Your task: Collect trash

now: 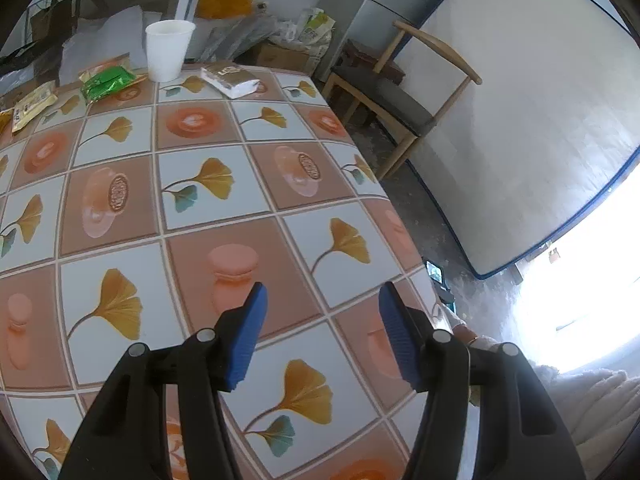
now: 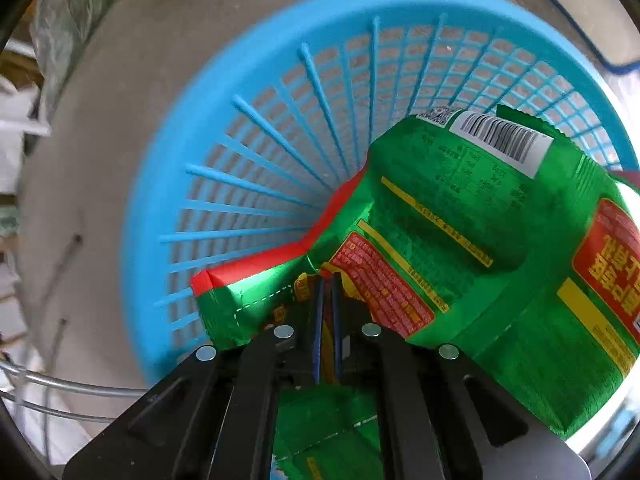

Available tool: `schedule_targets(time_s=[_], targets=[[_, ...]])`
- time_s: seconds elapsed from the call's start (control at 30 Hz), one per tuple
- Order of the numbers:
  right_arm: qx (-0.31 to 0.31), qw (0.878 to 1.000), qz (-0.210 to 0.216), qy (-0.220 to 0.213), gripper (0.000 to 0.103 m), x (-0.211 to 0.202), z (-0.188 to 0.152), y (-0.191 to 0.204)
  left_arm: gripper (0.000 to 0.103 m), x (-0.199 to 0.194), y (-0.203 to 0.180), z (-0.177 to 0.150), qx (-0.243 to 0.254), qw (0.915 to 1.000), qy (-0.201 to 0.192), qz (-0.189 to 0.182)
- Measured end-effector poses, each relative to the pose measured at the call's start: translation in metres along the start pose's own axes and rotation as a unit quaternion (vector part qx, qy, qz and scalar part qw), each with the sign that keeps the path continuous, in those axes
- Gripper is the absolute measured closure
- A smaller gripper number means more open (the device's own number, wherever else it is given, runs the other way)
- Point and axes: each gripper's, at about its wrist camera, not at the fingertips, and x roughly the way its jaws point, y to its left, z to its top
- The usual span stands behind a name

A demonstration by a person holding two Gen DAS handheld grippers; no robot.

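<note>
1. Right gripper (image 2: 327,280) is clamped on a crumpled green snack bag (image 2: 460,240), its blue pads pressed together on the bag's near edge.
2. That bag hangs over a blue plastic basket (image 2: 192,128), which stands on the concrete floor.
3. Left gripper (image 1: 320,300) hovers over the patterned tablecloth (image 1: 208,216) with its jaws wide apart, holding nothing.
4. At the table's far edge lie a green wrapper (image 1: 107,82), a yellow packet (image 1: 34,105), a white paper cup (image 1: 167,50) and a tissue pack (image 1: 232,78).
5. Far right of the table stands a wooden chair (image 1: 404,96).
</note>
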Motion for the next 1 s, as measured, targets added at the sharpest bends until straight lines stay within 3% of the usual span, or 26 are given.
schedule_targets(time_s=[0.13,0.23,0.43,0.57,0.7,0.8,0.9,1.0], targets=[[0.002,1.000,-0.013,0.005,0.097,0.008,0.011,0.000,0.047,0.000,0.002,0.000,-0.003,1.0000,-0.001,0.003],[0.028,0.999,0.031,-0.015,0.095,-0.007,0.010,-0.011,0.047,-0.005,0.001,0.000,-0.002,1.0000,-0.008,0.005],[0.045,0.989,0.108,-0.093,0.068,-0.078,-0.021,-0.036,0.047,-0.024,-0.004,-0.005,0.001,0.9995,-0.031,0.008],[0.044,0.975,0.159,-0.149,0.059,-0.136,-0.061,-0.059,0.047,-0.041,-0.012,-0.014,0.008,0.9988,-0.047,0.003],[0.037,0.958,0.195,-0.205,0.057,-0.195,-0.108,-0.067,0.047,-0.057,-0.019,-0.029,0.009,0.9984,-0.057,-0.002],[0.014,0.941,0.206,-0.269,0.048,-0.252,-0.157,-0.072,0.042,-0.072,-0.027,-0.045,0.011,0.9977,-0.067,-0.003],[-0.016,0.925,0.189,-0.330,0.034,-0.290,-0.205,-0.068,0.032,-0.085,-0.035,-0.061,0.011,0.9972,-0.073,0.003],[-0.055,0.894,0.144,-0.422,0.014,-0.342,-0.271,-0.053,0.021,-0.099,-0.044,-0.076,0.012,0.9953,-0.095,0.020]])
